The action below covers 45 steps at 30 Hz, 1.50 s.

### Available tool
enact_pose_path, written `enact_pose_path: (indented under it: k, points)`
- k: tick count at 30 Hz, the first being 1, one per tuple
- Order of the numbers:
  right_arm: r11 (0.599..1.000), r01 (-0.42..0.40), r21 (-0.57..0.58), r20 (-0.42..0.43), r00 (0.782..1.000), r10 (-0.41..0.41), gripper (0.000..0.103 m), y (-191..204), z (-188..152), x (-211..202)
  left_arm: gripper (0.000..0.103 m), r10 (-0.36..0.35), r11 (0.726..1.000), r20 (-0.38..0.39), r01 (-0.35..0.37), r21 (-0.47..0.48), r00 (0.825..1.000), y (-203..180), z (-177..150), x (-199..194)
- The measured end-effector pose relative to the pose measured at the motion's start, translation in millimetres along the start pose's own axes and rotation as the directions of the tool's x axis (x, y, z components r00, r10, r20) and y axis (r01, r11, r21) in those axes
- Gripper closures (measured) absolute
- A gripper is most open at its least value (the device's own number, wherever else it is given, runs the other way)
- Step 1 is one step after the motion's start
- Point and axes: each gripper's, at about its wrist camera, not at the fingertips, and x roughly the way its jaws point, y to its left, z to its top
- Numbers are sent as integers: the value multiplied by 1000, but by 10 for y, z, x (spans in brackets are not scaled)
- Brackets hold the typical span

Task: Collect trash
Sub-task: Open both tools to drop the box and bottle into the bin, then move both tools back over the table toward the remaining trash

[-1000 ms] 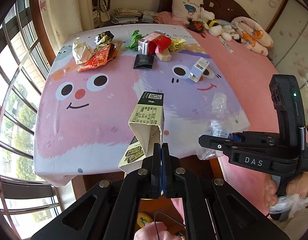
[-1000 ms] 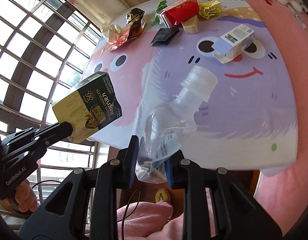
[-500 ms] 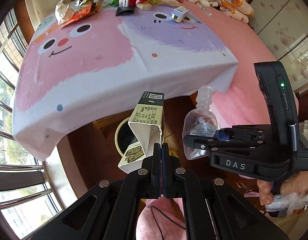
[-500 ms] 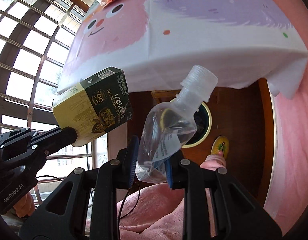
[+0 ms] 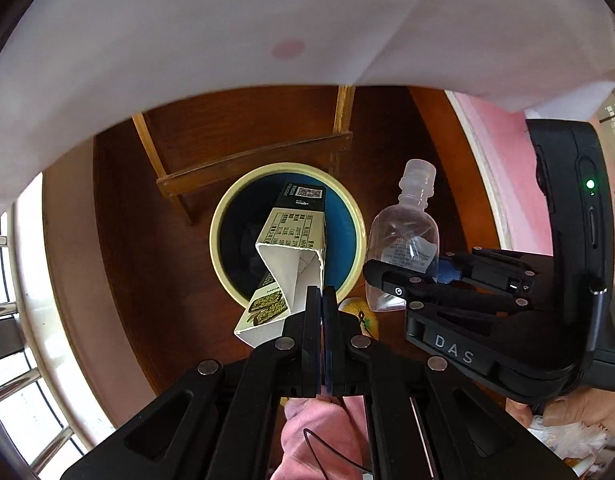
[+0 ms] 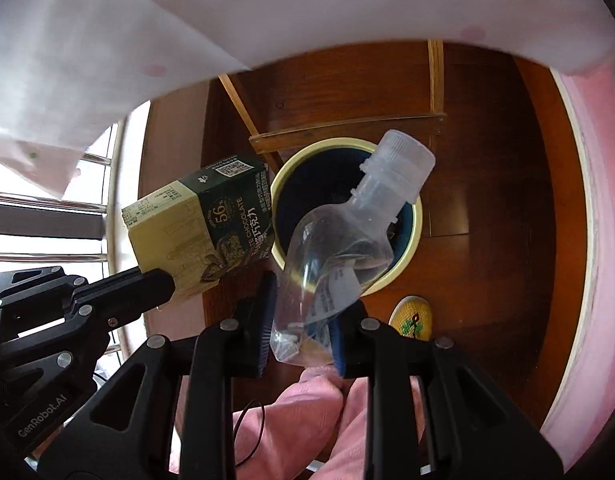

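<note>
My left gripper [image 5: 321, 300] is shut on the torn flap of an opened chocolate box [image 5: 289, 256], green and cream, which hangs over the round bin [image 5: 219, 220] with a cream rim and dark inside. The same box [image 6: 199, 228] shows at the left of the right wrist view, held by the left gripper [image 6: 163, 284]. My right gripper [image 6: 301, 320] is shut on the base of a crumpled clear plastic bottle [image 6: 347, 240] with a frosted cap, tilted over the bin [image 6: 415, 232]. From the left wrist view the bottle [image 5: 403, 236] sits just right of the bin, in the right gripper [image 5: 403, 280].
The bin stands on a dark wooden floor [image 5: 147, 280] under a table draped in a white cloth [image 5: 267, 20]. Wooden table rails [image 5: 247, 160] cross behind the bin. A yellow slipper [image 6: 413, 318] lies near it. Pink trouser legs [image 6: 291, 420] are below; window bars [image 5: 11, 320] at left.
Both grippers have dropped from above the tabletop to below its edge. The cartoon cloth's top and its trash have left view; the bin now fills the middle. Both grips are unchanged.
</note>
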Motion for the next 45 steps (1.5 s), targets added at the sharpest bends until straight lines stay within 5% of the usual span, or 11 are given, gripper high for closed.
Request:
enact_pose_path:
  k: [9,10,12,15,17,26,32,38,45]
  points:
    - [1000,-1,-31,-60,998,-1,80,-337,16,927,97,18,999,-52,-20,-41,999,88,210,845]
    - [999,2,-35,-73,997,-4,79,-373,16,974,93,29,999,-52,-31,-44,998,97,206,875]
    - [999,3,-32,-94,996,-6,73,-378,35,1016,49,51,997,-42,-54,-58,998,111,196,881]
    - [999,11,-32,-97,995,-14,59,-407,183,976,27,65,993,-8,-66,-98,998,147,181,737]
    - [1000,-10,-21,-82,997,8,53,-426,249,942,27,73,990,11,-71,-118,997,184,174,581]
    - [1000,-10,-5,-36,999,9,52,-250,317,13,27,104,982,106,-86,-166,989,168,148,-385]
    - [1000,6,19,-7,1000,-6,52,-36,219,-850,27,101,989,198,-76,-130,975,-63,102,-1435]
    - [999,15,35,76,997,-18,52,217,152,-1880,27,81,996,334,-65,-59,939,-323,161,-2481]
    - [999,4,53,241,970,-16,52,435,219,-2995,27,78,992,478,-116,50,875,-665,291,-3447]
